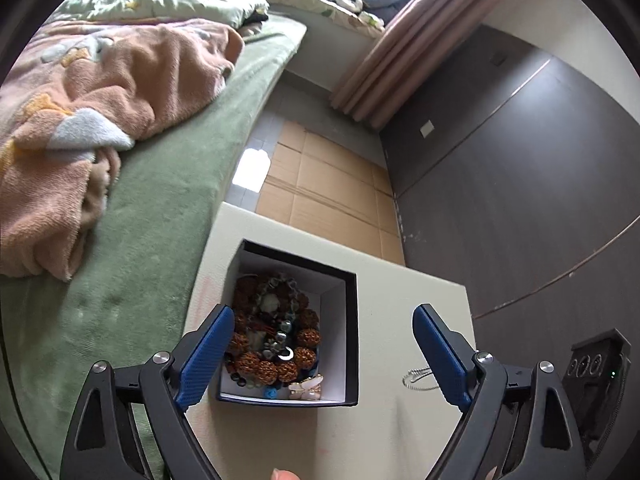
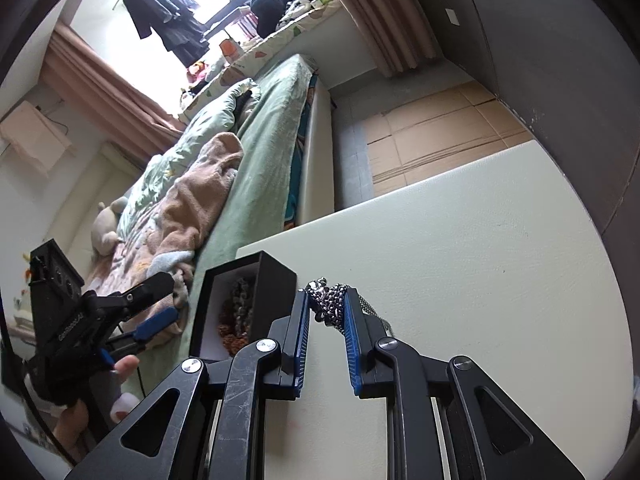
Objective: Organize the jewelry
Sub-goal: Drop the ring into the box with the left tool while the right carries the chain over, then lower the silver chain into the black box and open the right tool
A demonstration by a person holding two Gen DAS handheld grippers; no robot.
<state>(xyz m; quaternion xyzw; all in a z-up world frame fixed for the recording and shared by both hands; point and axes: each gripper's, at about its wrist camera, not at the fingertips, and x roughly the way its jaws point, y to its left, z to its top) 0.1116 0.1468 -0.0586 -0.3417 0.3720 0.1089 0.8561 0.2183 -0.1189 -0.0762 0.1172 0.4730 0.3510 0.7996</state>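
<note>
A black box [image 1: 351, 332] with a white inside sits on the cream table [image 1: 400, 280] and holds several brown bead bracelets [image 1: 276, 332] and a white butterfly piece [image 1: 306, 390]. My left gripper [image 1: 323, 314] hangs over the box with its jaws wide open and nothing between them. A thin silver chain [image 1: 416, 378] lies on the table right of the box. In the right wrist view my right gripper [image 2: 326, 298] is shut on a dark beaded necklace [image 2: 330, 298], lifted just right of the box [image 2: 276, 280]. The left gripper [image 2: 154, 304] shows at the left, open.
A bed with a green sheet [image 1: 160, 200] and a peach blanket [image 1: 100, 100] runs along the table's left side. Flattened cardboard [image 1: 332, 188] covers the floor beyond the table. A dark wall panel [image 1: 520, 180] stands on the right. A person's hand [image 2: 124, 368] holds the left tool.
</note>
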